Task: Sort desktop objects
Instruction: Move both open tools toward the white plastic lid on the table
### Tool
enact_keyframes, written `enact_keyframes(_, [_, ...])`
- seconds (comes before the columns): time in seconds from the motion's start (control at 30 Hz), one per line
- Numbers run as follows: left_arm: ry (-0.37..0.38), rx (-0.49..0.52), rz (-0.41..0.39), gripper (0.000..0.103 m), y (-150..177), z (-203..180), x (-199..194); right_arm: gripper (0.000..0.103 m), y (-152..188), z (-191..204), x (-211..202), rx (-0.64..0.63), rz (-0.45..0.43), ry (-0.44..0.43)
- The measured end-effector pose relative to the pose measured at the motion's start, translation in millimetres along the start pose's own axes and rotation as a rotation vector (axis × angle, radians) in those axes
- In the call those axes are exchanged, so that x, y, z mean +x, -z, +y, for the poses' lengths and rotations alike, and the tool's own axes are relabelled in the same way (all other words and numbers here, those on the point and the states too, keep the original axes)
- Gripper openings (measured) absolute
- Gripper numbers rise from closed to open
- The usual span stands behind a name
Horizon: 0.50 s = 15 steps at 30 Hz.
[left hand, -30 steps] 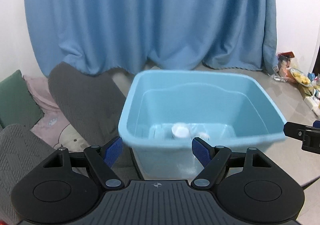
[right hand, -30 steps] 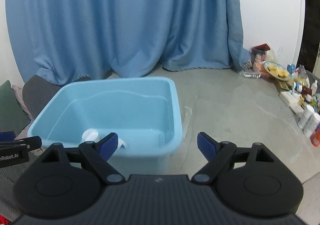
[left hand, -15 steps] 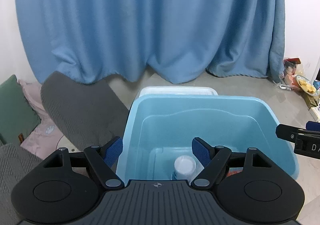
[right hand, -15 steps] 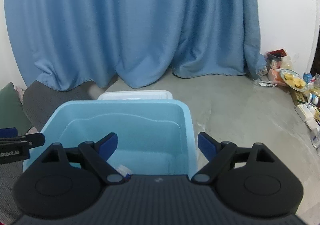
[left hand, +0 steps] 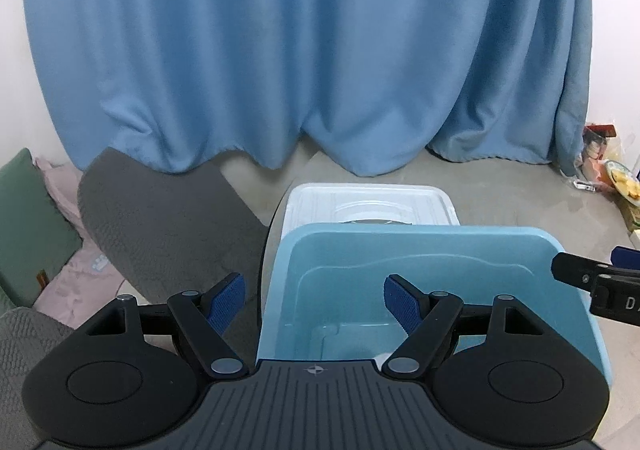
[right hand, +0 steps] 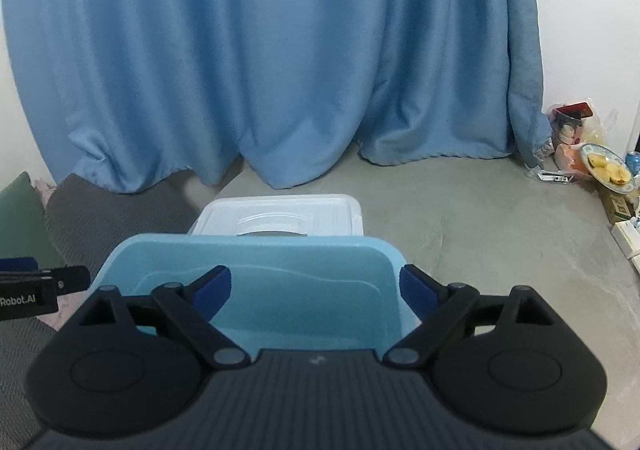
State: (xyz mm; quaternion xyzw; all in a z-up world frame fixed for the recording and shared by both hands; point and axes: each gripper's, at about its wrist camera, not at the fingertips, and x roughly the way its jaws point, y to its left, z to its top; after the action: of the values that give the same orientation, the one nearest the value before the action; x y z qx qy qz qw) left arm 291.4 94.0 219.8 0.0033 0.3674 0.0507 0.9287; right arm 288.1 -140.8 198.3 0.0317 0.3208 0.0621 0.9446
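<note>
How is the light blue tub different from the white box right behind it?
The tub is light blue and open on top, so you see down its inside walls; the white box is closed with a ribbed lid. The tub sits nearer the two grippers and looks wider; the box lies behind it, closer to the curtain, partly hidden by the tub's far rim. Both are plastic, rectangular with rounded corners, and stand on the grey floor.
</note>
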Motion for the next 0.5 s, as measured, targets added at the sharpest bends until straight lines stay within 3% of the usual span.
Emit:
enact_keyframes(0.2, [0.028,0.024,-0.029,0.079,-21.4,9.3,8.5,0.091,-19.5,10.3,2.8,-0.027,-0.026,0.056])
enact_keyframes(0.27, [0.043,0.036,-0.027,0.085,-28.5,10.6,12.3,0.091,-25.5,11.3,5.6,-0.017,-0.025,0.058])
enact_keyframes(0.5, [0.063,0.039,-0.049,0.087,-51.0,15.1,14.5,0.091,-47.8,15.8,8.6,-0.027,-0.041,0.053])
